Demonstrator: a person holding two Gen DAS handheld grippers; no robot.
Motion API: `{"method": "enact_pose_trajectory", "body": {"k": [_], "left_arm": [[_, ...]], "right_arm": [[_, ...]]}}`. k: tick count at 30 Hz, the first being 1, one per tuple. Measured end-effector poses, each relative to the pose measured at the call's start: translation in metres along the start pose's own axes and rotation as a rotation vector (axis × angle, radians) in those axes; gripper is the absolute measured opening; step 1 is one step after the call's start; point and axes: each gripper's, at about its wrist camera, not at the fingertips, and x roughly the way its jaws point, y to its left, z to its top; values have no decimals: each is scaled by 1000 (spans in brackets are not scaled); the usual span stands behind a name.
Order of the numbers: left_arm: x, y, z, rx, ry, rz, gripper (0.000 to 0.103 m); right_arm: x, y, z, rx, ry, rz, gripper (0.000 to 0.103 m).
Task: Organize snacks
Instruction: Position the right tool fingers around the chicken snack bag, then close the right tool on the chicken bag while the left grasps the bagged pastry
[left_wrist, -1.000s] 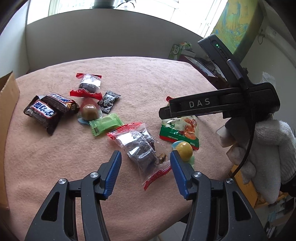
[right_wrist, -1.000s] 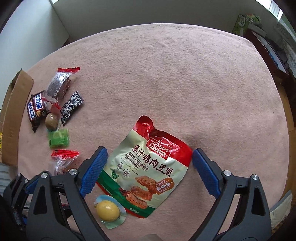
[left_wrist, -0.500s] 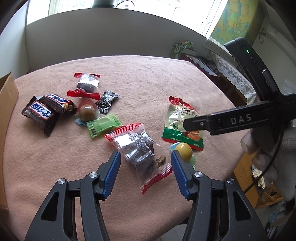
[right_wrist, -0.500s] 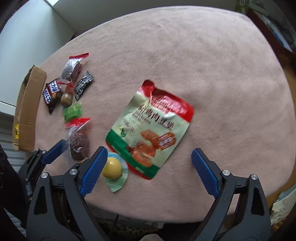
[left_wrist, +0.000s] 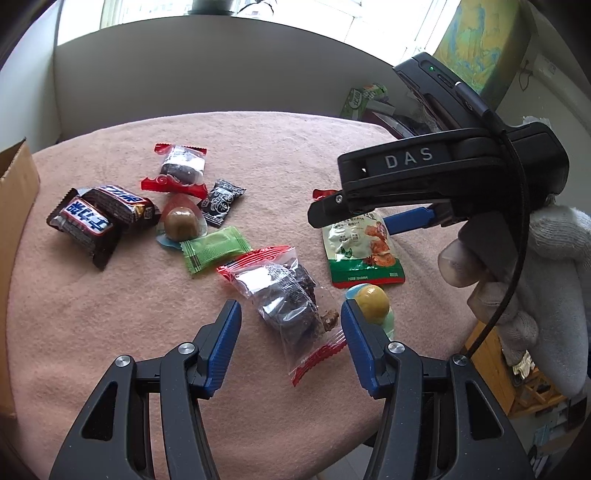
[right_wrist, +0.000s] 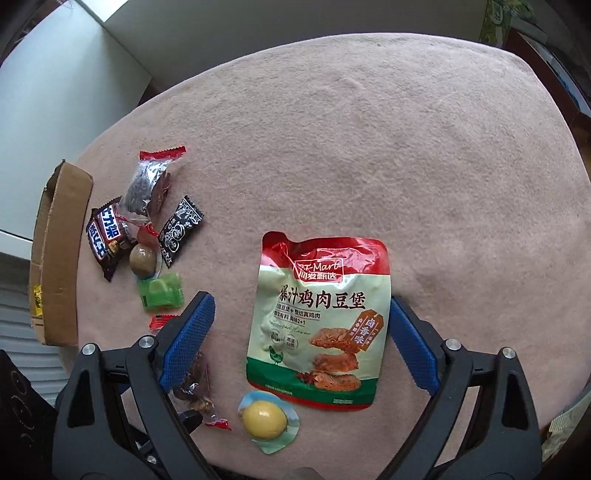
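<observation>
Right gripper (right_wrist: 299, 332) poised over the chicken pouch (right_wrist: 317, 321)
Jaws wide, holding nothing; pouch between them, long axis twelve to six. Left gripper (left_wrist: 288, 347) half open, empty.

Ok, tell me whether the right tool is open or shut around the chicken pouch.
Open. The right tool has its blue pads spread on either side of the chicken pouch, which lies flat on the pink cloth.

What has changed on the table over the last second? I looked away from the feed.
Only the right gripper moved: it swung away toward the table edge, then came back over the chicken snack pouch, its open fingers now on either side of it without pressing. Nothing was picked up or released. The left gripper stayed open over the clear red-edged packet, and all snacks lie where they were.
</observation>
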Motion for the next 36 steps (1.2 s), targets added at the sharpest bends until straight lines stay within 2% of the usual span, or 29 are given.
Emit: {"method": "enact_pose_trajectory", "body": {"k": [3, 8, 15, 19, 21, 22, 28, 30, 32, 36], "left_arm": [[2, 2, 2, -13, 4, 1, 56], [7, -5, 5, -2, 9, 9, 56], [14, -7, 3, 19, 19, 49, 56], [13, 0, 5, -1, -2, 62, 55], [13, -1, 8, -2, 1, 72, 59], [14, -1, 9, -1, 1, 80, 65], [23, -3, 17, 20, -10, 136, 65], [26, 0, 19, 14, -7, 128, 62], [26, 1, 20, 21, -4, 125, 44], [23, -1, 17, 33, -14, 125, 39]], "right_arm": [[5, 12, 0, -74, -19, -66, 96], [11, 26, -19, -217, -44, -184, 95], [2, -2, -23, -197, -40, -189, 95], [3, -4, -30, -190, -46, -183, 95], [1, -4, -35, -190, -46, -187, 95], [2, -6, -34, -194, -45, -187, 95], [1, -5, -40, -217, -53, -185, 92], [-1, 0, -42, -234, -57, -174, 81], [-3, 4, -45, -252, -56, -172, 77], [-6, 5, -51, -257, -62, -157, 70]]}}
